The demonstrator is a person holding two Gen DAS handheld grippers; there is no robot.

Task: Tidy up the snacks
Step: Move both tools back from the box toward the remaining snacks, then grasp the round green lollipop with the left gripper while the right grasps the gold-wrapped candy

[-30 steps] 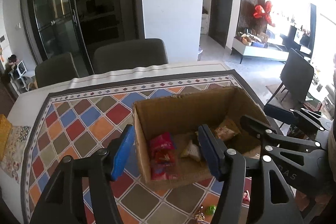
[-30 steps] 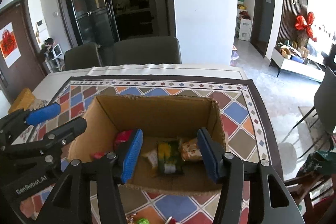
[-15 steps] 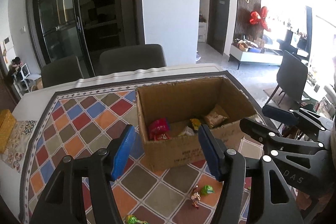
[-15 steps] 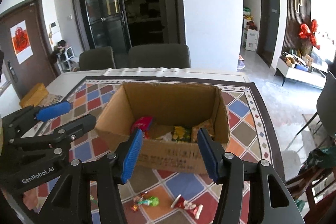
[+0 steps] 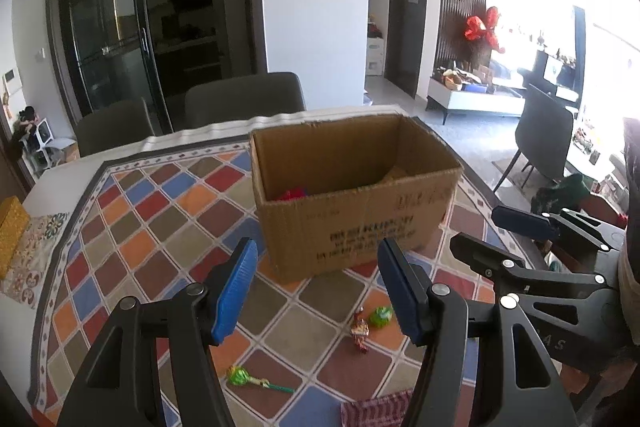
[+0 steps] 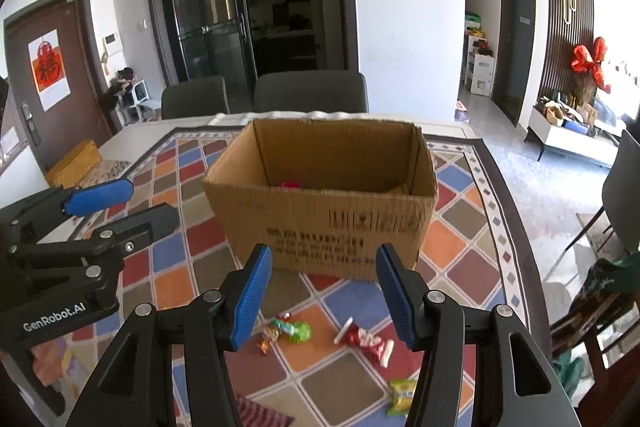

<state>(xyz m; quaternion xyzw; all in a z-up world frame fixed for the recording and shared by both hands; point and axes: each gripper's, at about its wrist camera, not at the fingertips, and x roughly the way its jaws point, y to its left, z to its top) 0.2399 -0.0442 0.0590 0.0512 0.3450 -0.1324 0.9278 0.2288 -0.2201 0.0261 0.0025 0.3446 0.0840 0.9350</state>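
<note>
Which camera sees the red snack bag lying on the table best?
The right wrist view. There the red snack bag lies whole on the tablecloth, in front of the cardboard box, in plain sight between the two blue fingers. In the left wrist view I cannot make it out; it is probably hidden behind that gripper's fingers.

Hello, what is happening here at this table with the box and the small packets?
A person holds a claw in each hand and is sorting snacks into a cardboard box on the patterned tablecloth. Right now the left claw and the right claw are both open and hold nothing. A few snacks already lie inside the box. Loose ones still lie on the cloth in front of it: a red packet, a green candy, a yellow-green packet and a green lollipop.
</note>
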